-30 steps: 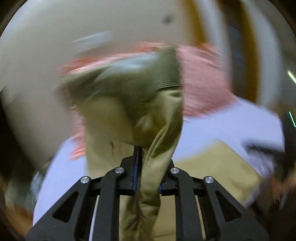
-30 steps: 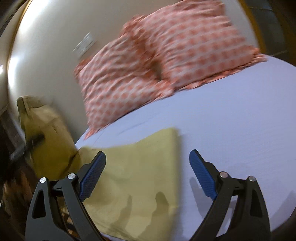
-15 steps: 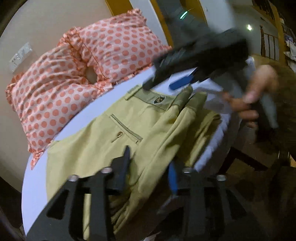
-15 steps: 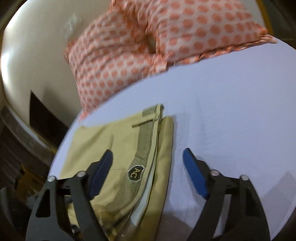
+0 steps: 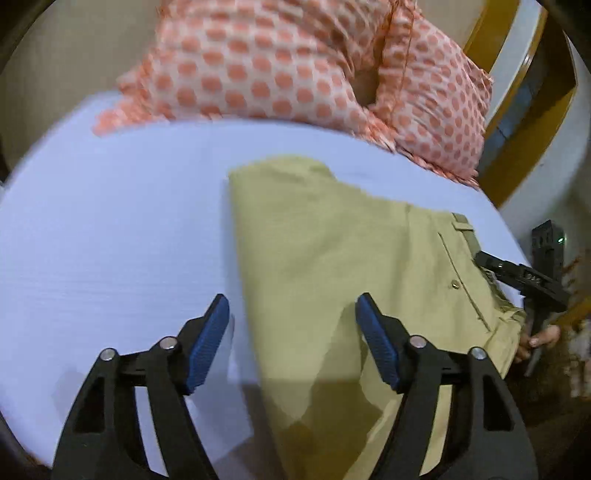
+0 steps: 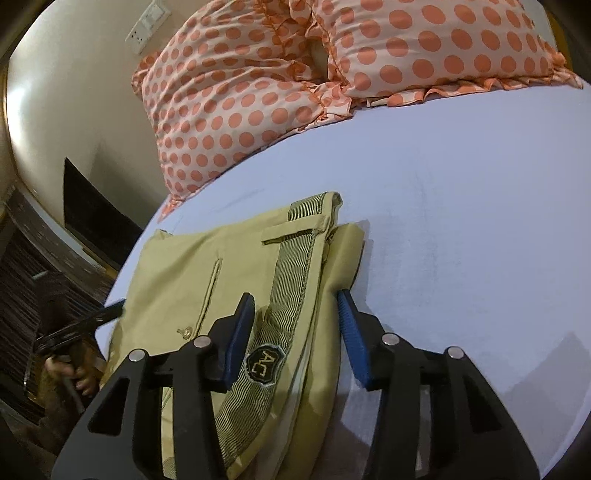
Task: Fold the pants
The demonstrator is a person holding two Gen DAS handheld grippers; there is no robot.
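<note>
Where a second ago our left gripper (image 5: 291, 314) pinched the pants (image 5: 332, 258), both it and our right gripper (image 6: 295, 314) now gape wide over them, folded on the bed (image 6: 461, 221).

Folded pants (image 6: 236, 295) lie on the bed (image 6: 461, 221) near its edge — two pillows (image 6: 236, 96) behind them.

two polka-dot pillows (image 6: 258, 92) are propped against a cream wall (image 6: 74, 92) at the head of a bed covered by a pale lilac sheet (image 6: 480, 221). a white switch plate (image 6: 147, 26) is mounted on that wall.
</note>
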